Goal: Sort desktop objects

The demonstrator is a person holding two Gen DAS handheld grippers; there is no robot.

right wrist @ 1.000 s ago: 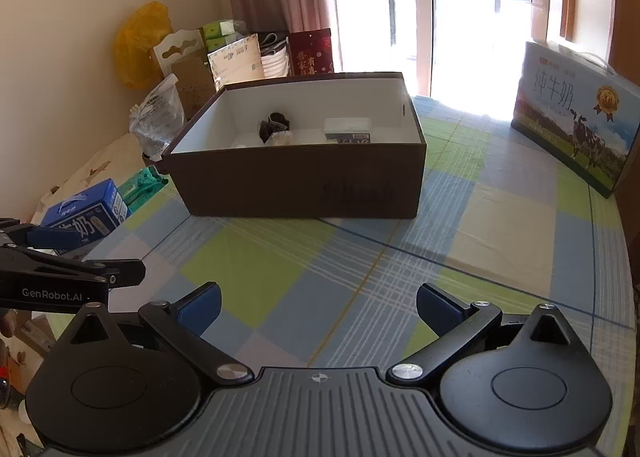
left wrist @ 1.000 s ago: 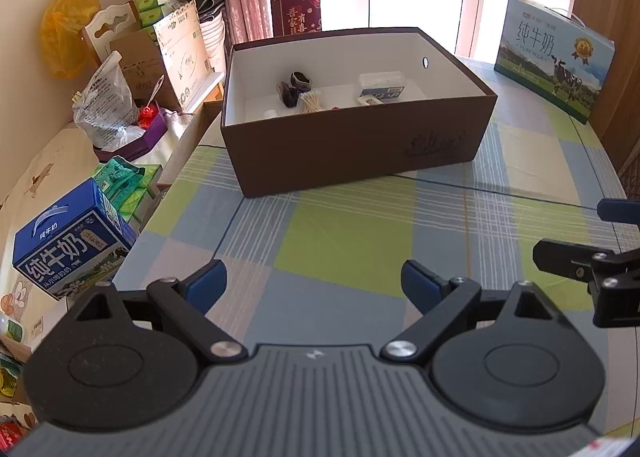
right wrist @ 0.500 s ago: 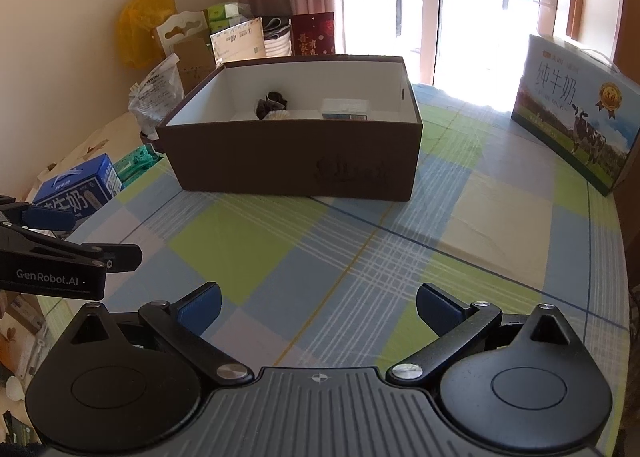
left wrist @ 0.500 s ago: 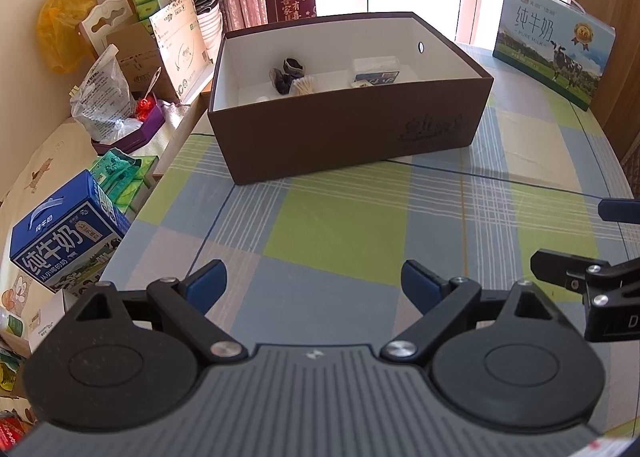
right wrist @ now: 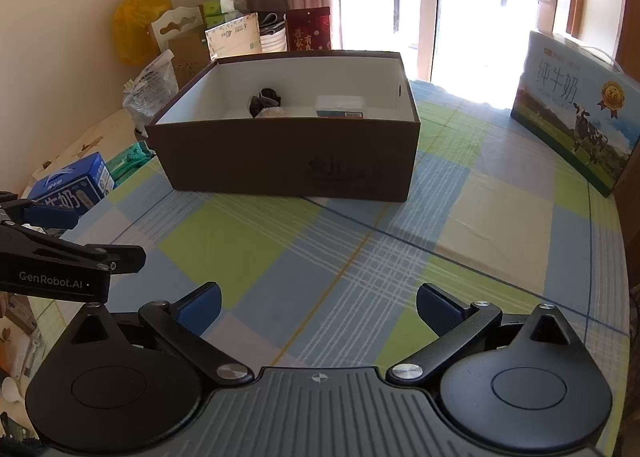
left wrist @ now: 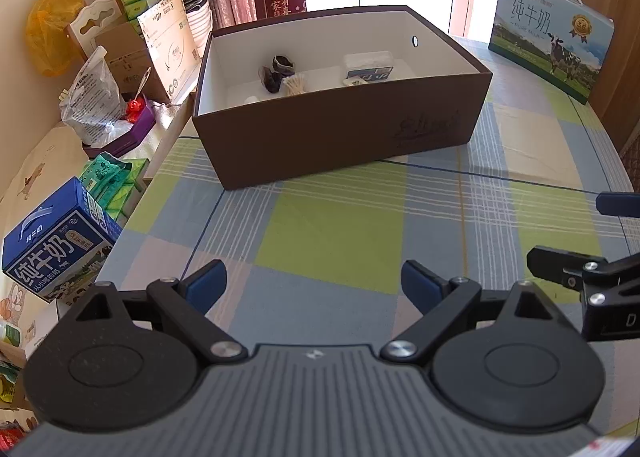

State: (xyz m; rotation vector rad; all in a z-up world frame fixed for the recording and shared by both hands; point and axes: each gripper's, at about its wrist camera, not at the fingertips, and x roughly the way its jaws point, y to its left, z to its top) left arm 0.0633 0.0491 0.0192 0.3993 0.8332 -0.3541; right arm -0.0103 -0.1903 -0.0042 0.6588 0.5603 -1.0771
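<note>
- As both grippers draw back from the brown box (left wrist: 344, 125), left gripper (left wrist: 314, 285) and right gripper (right wrist: 318, 307) hang with fingers spread, empty.
- Sorted items lie inside the box; the checked counter (left wrist: 360, 225) before it looks bare, sorting apparently finished.

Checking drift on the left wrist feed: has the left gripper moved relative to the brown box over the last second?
Yes. The left gripper has backed away from the brown box, which now sits higher and smaller in the left wrist view, with more checked tablecloth between them.
</note>
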